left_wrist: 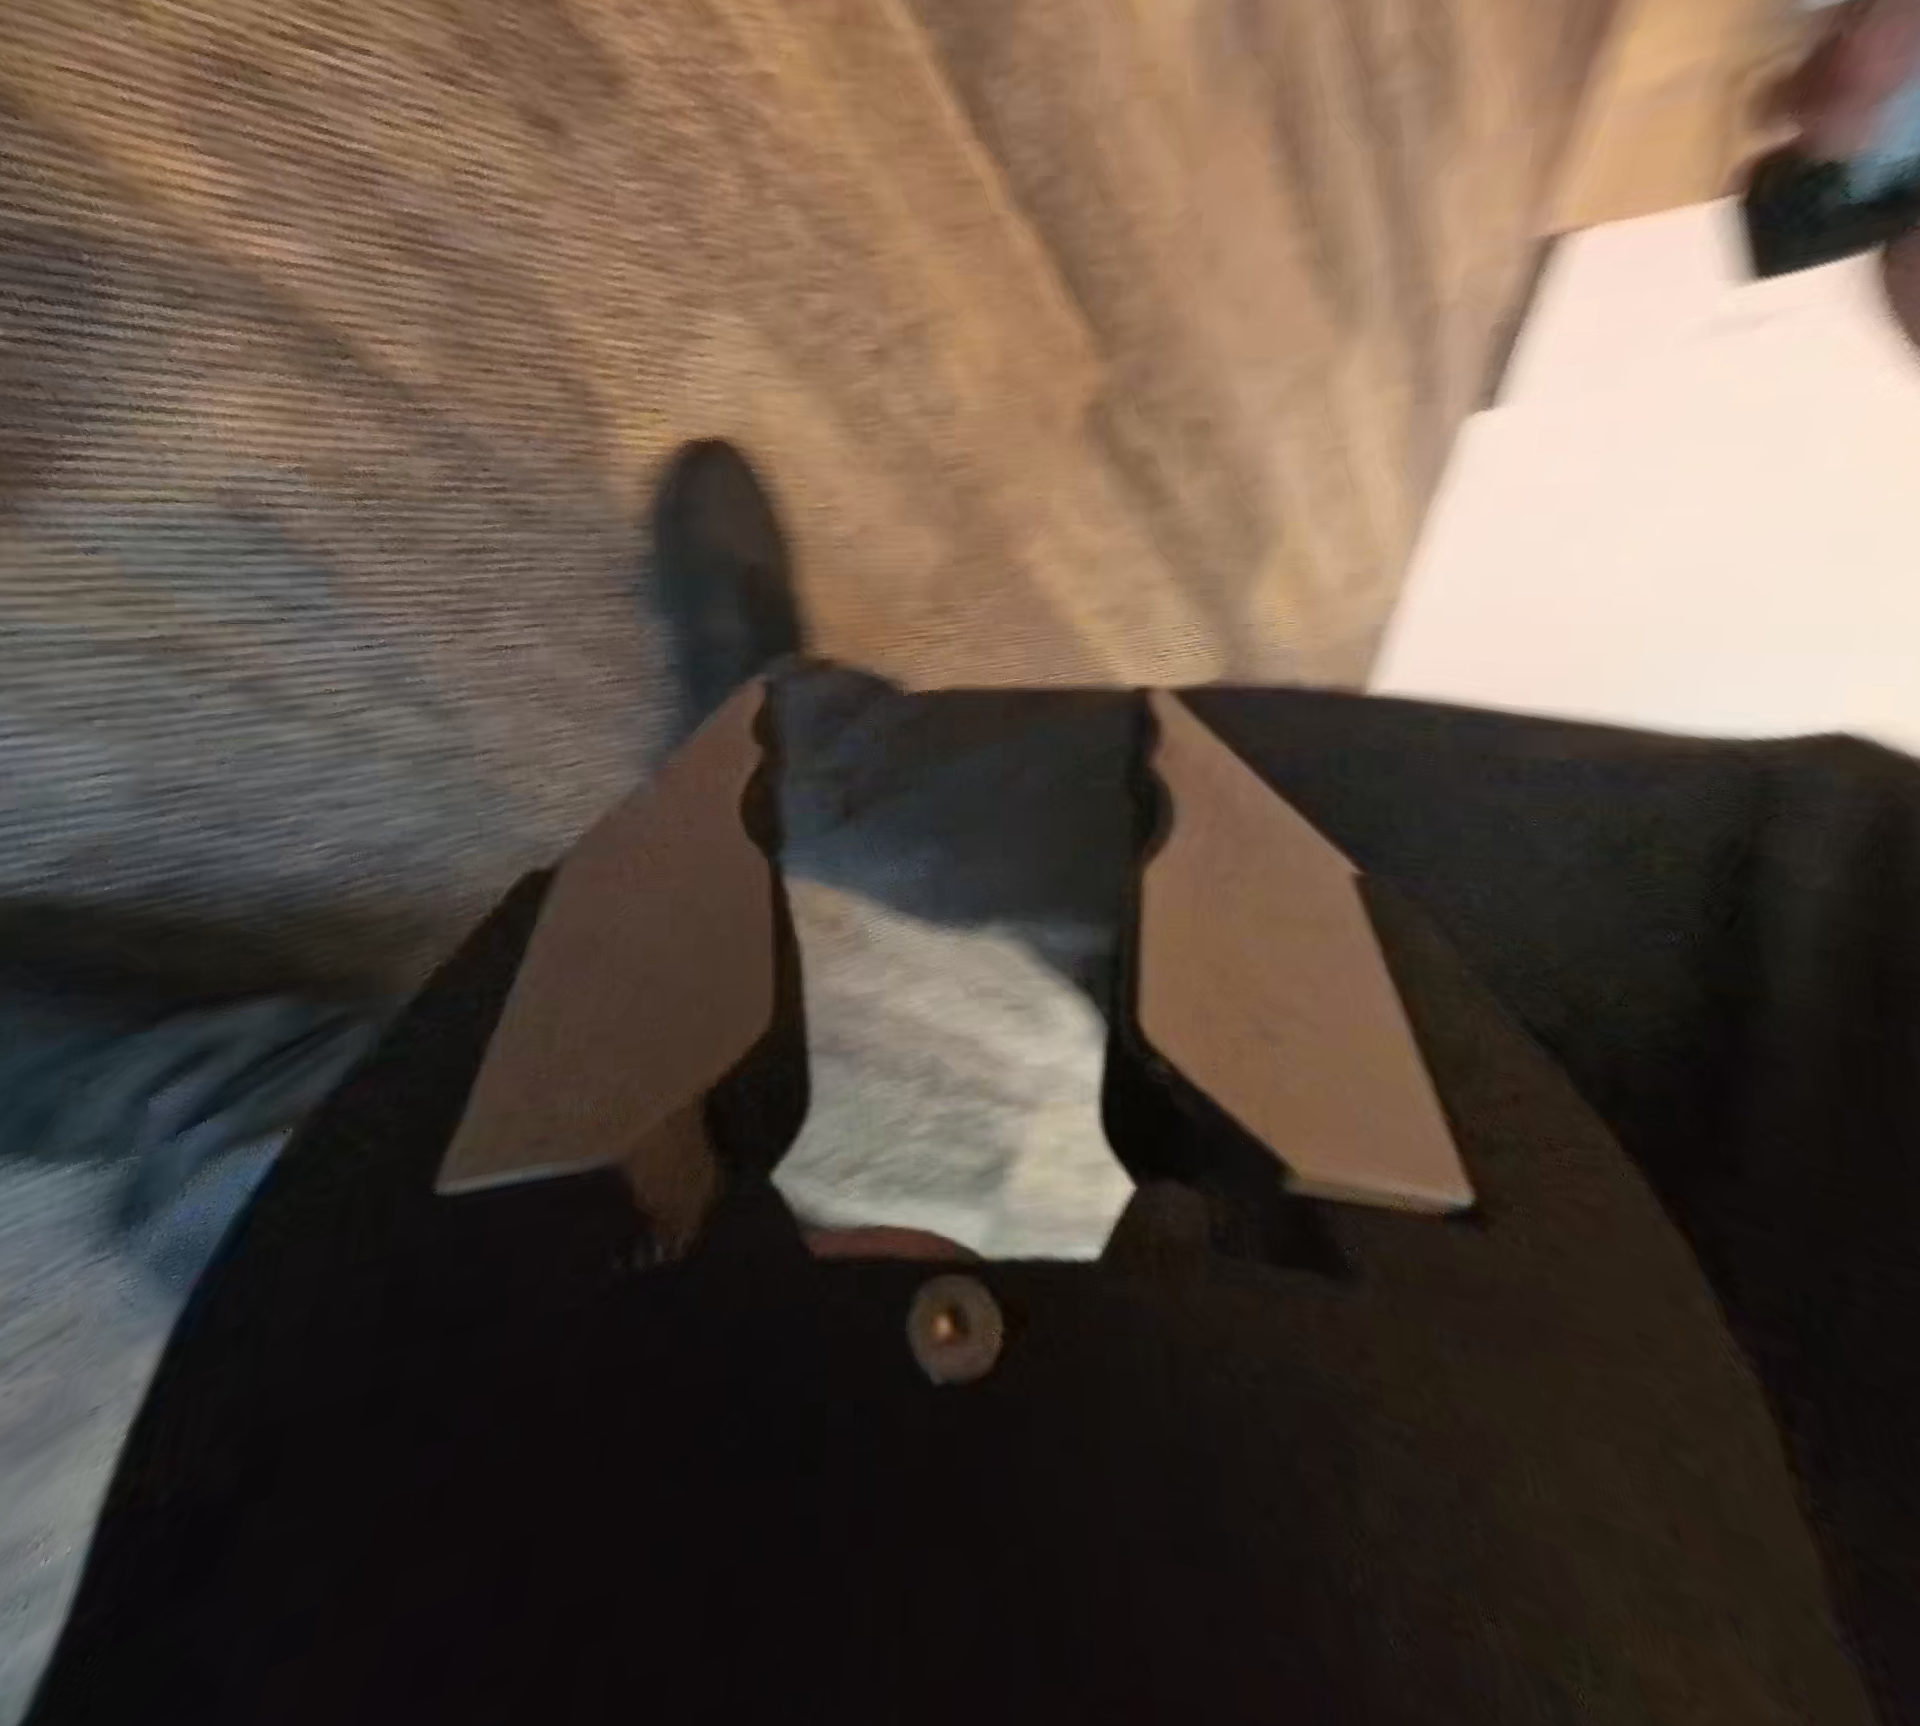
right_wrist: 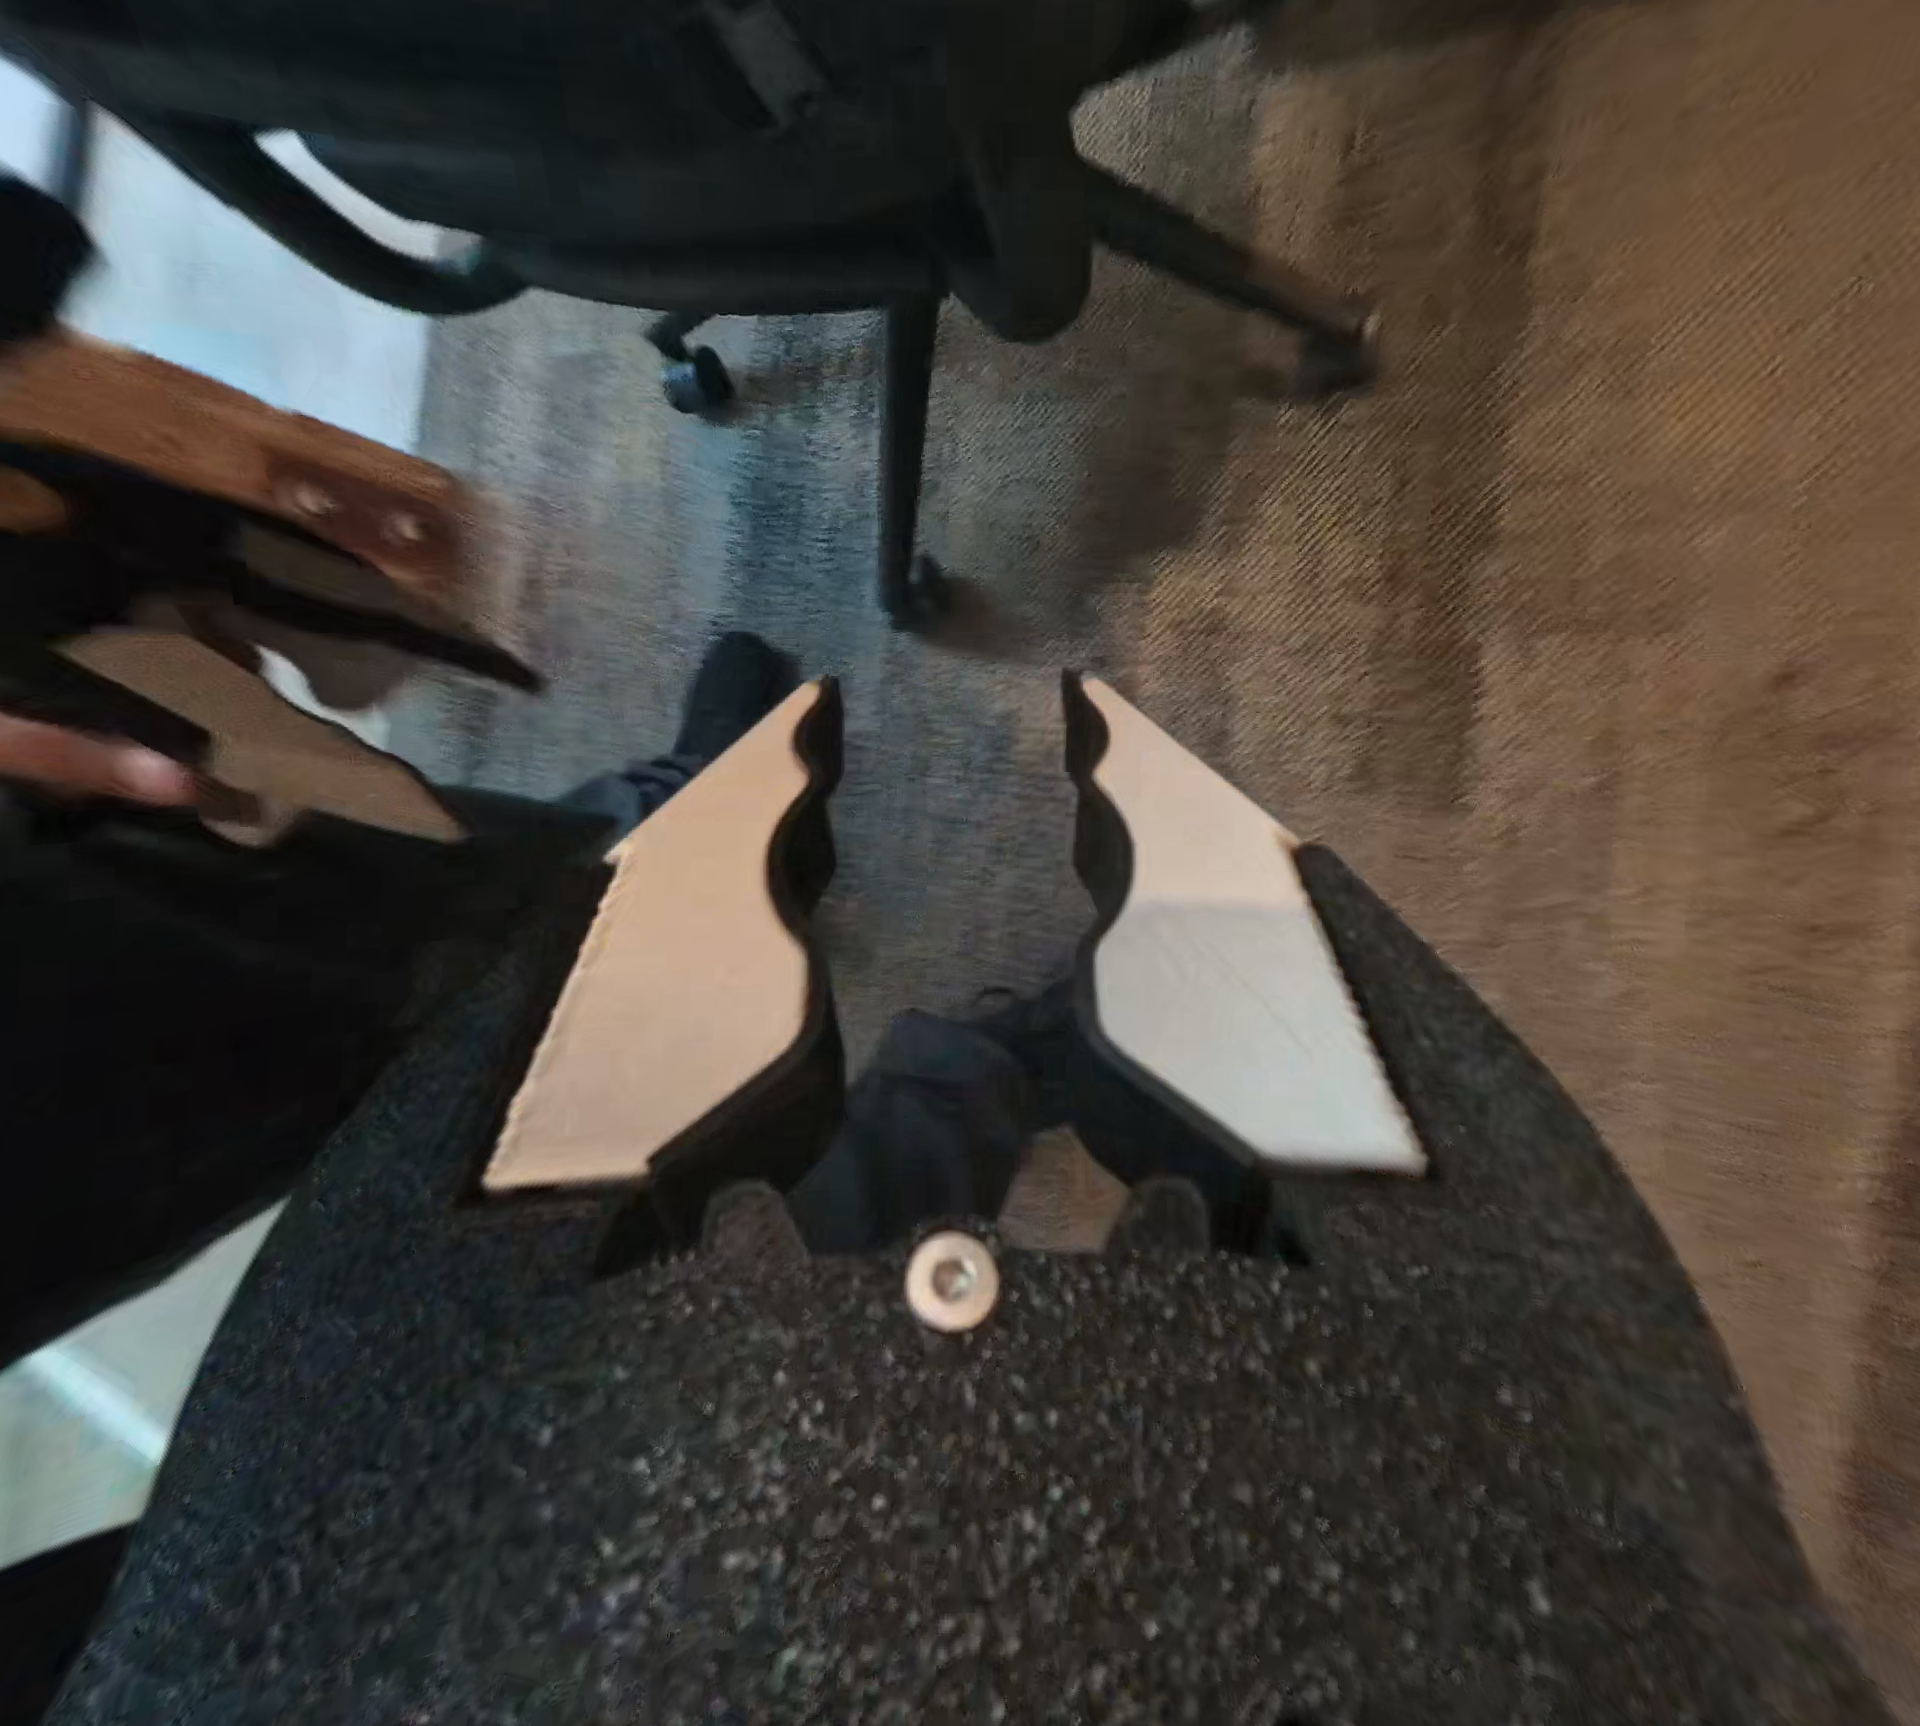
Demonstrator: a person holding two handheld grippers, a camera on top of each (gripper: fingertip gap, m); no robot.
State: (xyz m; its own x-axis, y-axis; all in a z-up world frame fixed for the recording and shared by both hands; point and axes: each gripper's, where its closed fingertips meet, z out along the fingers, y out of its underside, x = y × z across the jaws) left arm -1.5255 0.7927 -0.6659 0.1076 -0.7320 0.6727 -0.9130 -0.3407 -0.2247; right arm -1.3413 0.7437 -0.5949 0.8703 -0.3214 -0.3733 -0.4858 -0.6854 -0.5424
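Note:
Both views are blurred and point down at a carpeted floor. My left gripper (left_wrist: 956, 720) is open and empty, hanging over a person's dark trouser leg (left_wrist: 1455, 845) and dark shoe (left_wrist: 722, 564). My right gripper (right_wrist: 951, 700) is open and empty above the grey carpet (right_wrist: 935, 793), just short of the base of a black office chair (right_wrist: 904, 450). The left gripper also shows at the left edge of the right wrist view (right_wrist: 447, 741), held by a hand (right_wrist: 83, 767).
The brown and grey carpet (left_wrist: 520, 222) fills most of both views. A white surface (left_wrist: 1662, 481) stands at the right in the left wrist view. The chair's legs and casters (right_wrist: 1340, 346) spread ahead of my right gripper. A dark shoe (right_wrist: 738, 689) lies near its left finger.

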